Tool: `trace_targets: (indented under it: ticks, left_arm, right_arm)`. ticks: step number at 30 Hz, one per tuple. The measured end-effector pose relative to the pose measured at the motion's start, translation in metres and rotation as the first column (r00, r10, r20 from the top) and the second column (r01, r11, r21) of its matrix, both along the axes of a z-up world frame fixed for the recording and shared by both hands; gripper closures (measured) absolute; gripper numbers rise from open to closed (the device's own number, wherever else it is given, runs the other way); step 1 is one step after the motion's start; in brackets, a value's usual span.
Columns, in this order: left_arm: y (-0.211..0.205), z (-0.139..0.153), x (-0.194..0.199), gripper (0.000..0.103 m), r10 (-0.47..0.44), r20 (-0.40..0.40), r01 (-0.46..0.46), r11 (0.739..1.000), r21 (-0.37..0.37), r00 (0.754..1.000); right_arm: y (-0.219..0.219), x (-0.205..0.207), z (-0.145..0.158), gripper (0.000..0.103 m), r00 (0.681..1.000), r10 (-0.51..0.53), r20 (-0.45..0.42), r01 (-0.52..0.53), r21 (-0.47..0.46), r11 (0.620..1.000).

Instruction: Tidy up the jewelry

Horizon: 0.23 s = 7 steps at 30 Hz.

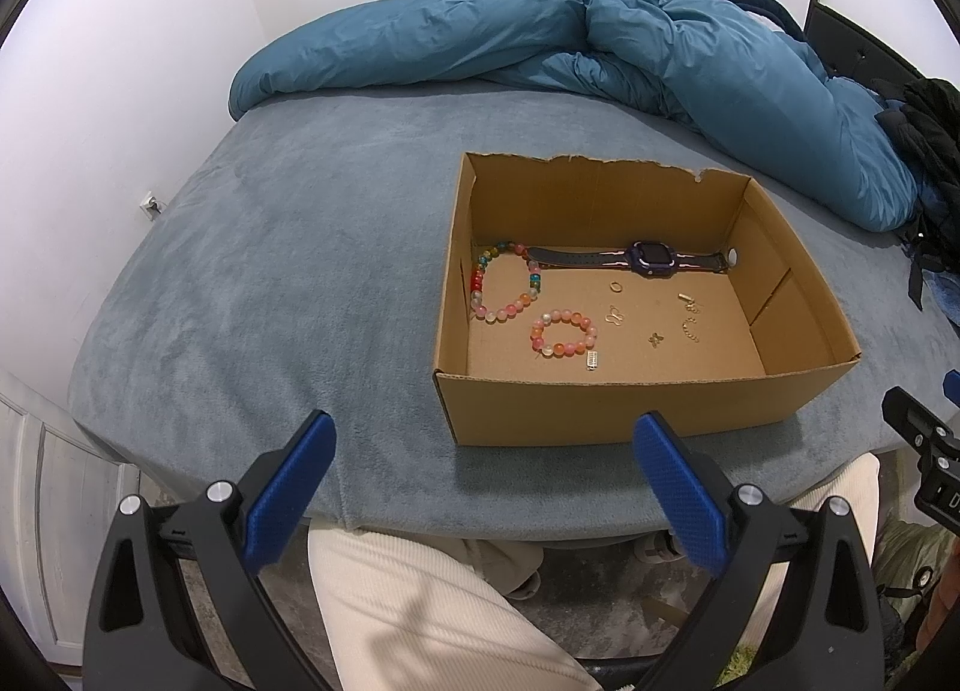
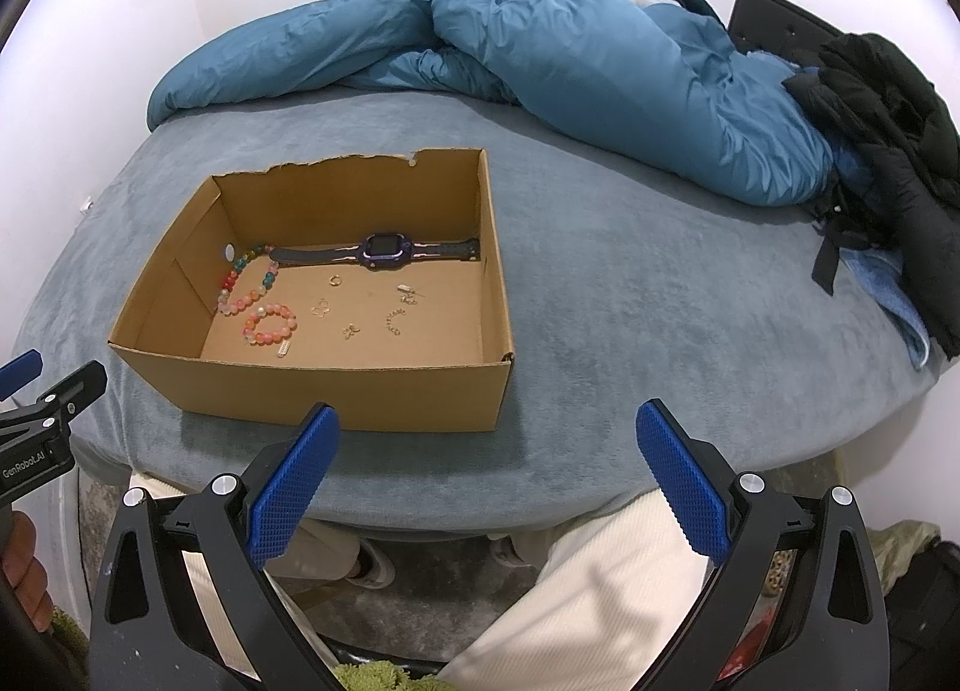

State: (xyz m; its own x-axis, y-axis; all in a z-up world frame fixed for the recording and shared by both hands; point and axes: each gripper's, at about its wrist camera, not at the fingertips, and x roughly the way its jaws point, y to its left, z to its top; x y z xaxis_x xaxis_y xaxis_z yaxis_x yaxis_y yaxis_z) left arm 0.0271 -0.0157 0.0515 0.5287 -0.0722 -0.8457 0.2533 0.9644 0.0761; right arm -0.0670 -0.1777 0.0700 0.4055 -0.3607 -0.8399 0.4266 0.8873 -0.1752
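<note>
Left hand-held gripper (image 2: 36, 391) — marked "GenRobot.AI".

cardboard box (image 2: 336, 397) on bed (image 2: 600, 295) | watch (image 2: 384, 254), bracelets inside | jaws apart

Open cardboard box (image 1: 630, 409) on bed. Inside, flat on floor: purple watch (image 1: 651, 257) along back wall, two bead bracelets (image 1: 564, 334) at left, small gold pieces (image 1: 655, 338) scattered mid-floor.
</note>
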Motion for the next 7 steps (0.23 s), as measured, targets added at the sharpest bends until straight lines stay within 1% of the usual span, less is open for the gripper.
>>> trace_targets:
  ticks: [7]
  left_arm:
    - [-0.002, 0.0002, -0.0002, 0.006, -0.001, -0.001, 0.001, 1.0, -0.002, 1.0]
  right_arm:
    - [0.0003, 0.0008, 0.0009, 0.008, 1.0, 0.004, 0.0, -0.004, -0.001, 1.0]
